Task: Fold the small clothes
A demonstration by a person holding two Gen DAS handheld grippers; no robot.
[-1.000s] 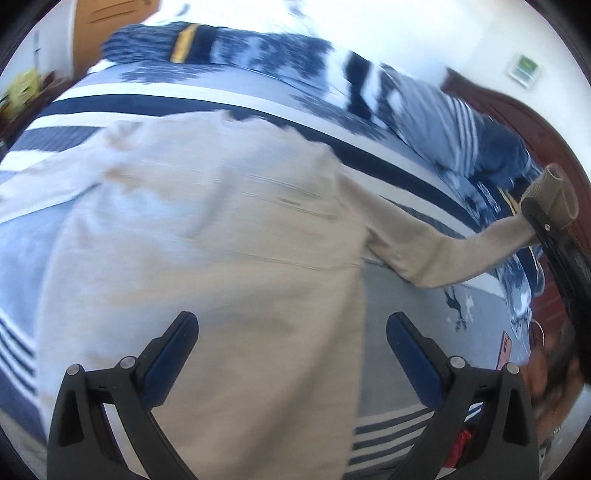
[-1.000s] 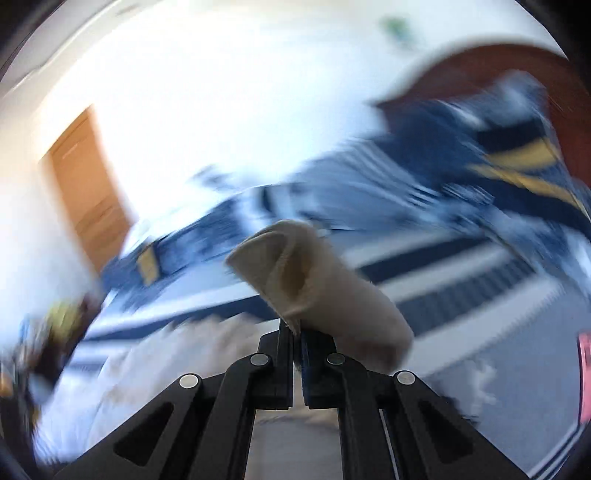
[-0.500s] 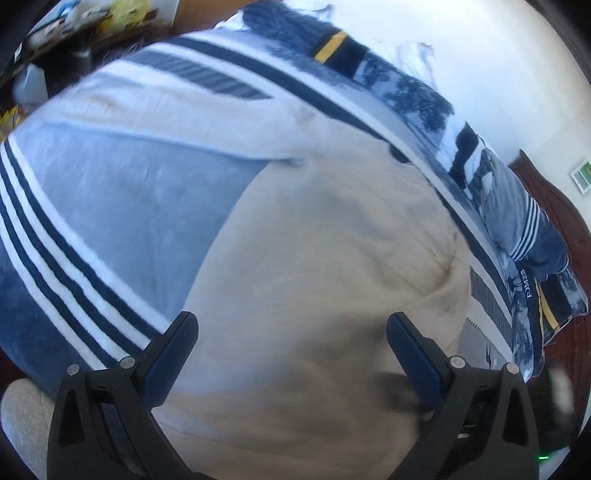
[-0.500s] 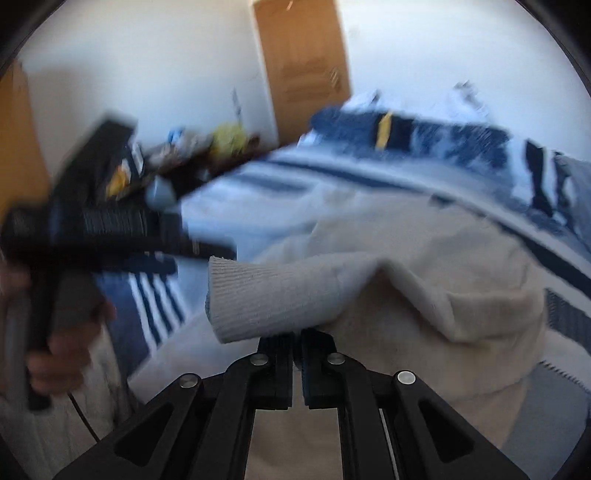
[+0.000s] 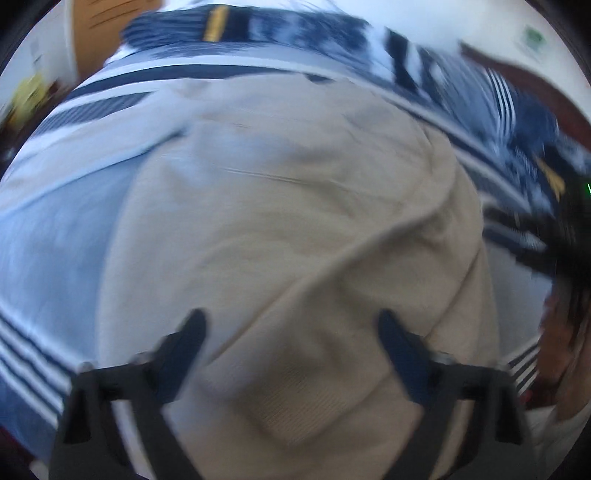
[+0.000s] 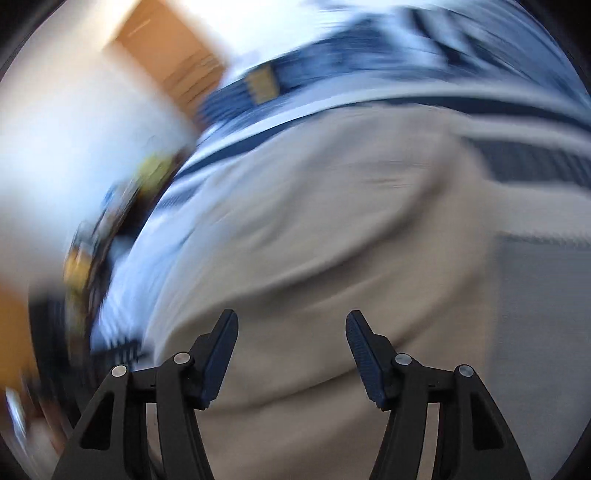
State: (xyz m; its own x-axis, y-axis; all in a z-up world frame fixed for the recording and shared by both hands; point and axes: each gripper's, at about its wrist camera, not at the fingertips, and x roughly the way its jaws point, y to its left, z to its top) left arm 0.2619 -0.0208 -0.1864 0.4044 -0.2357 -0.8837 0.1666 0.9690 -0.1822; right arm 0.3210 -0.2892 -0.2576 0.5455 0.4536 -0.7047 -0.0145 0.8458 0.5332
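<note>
A beige knitted sweater (image 5: 295,203) lies spread on the striped bed, and one sleeve is folded across its body. The ribbed cuff (image 5: 306,402) of that sleeve rests low in the left wrist view. My left gripper (image 5: 290,317) hovers just over it, its jaws closing. The cuff lies below the gap and the pads do not press it. In the right wrist view the sweater (image 6: 332,221) fills the middle, blurred. My right gripper (image 6: 291,315) hangs above it, its jaws opening with nothing between them.
The blue, grey and white striped bedspread (image 5: 55,229) surrounds the sweater. Dark blue patterned bedding (image 5: 258,26) is heaped along the far side. A wooden door (image 6: 173,48) and a cluttered dark shelf (image 6: 96,236) stand at the left. A dark headboard (image 5: 535,85) is far right.
My right gripper let go of the sleeve cuff and its jaws parted; the sleeve now lies across the sweater. Both grippers dropped closer to the cloth. The left jaws narrowed a little.
</note>
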